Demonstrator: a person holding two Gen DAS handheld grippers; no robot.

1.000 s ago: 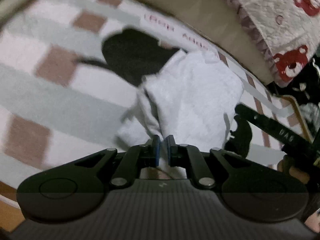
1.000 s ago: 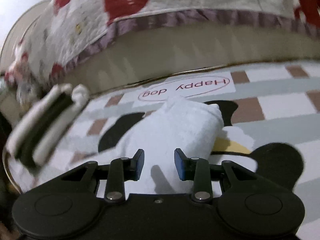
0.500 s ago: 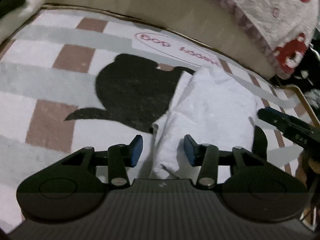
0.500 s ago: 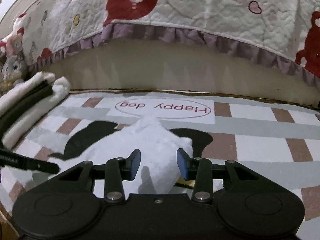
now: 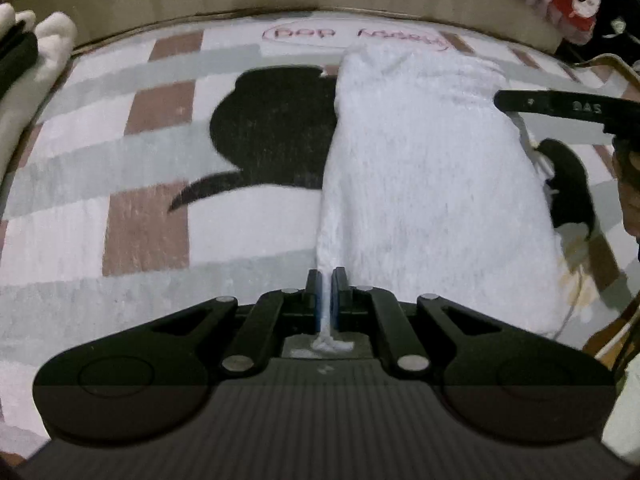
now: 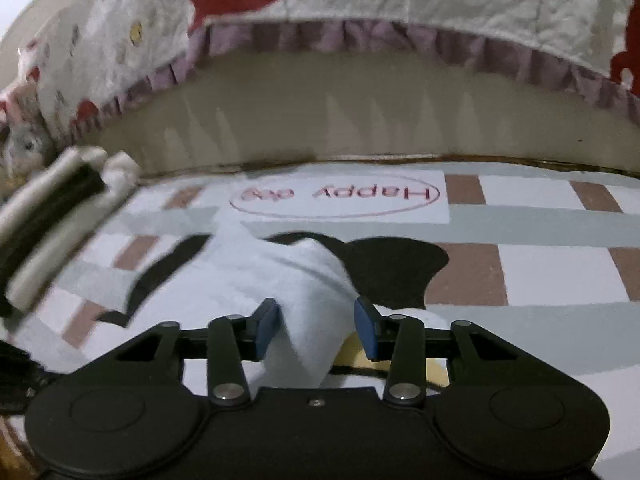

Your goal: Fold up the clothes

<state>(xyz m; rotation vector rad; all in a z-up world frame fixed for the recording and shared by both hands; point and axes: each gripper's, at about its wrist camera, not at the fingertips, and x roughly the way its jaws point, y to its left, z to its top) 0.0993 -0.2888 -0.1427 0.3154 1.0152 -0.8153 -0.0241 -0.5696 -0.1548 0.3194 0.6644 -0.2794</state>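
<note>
Underneath, the checked rug (image 5: 120, 240) spreads ahead of both jaws. On it lies the white cloth (image 5: 432, 184): the down-tilted left gripper (image 5: 327, 284) pinches its near edge, while the right gripper (image 6: 316, 320), jaws opening, straddles a fold untouched.

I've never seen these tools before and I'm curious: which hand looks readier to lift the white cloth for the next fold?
Left, probably. The left gripper is shut on the edge of the white cloth, with fabric pinched between its pads. The right gripper has cloth between its jaws, but they are opening and not pressing on it.
</note>
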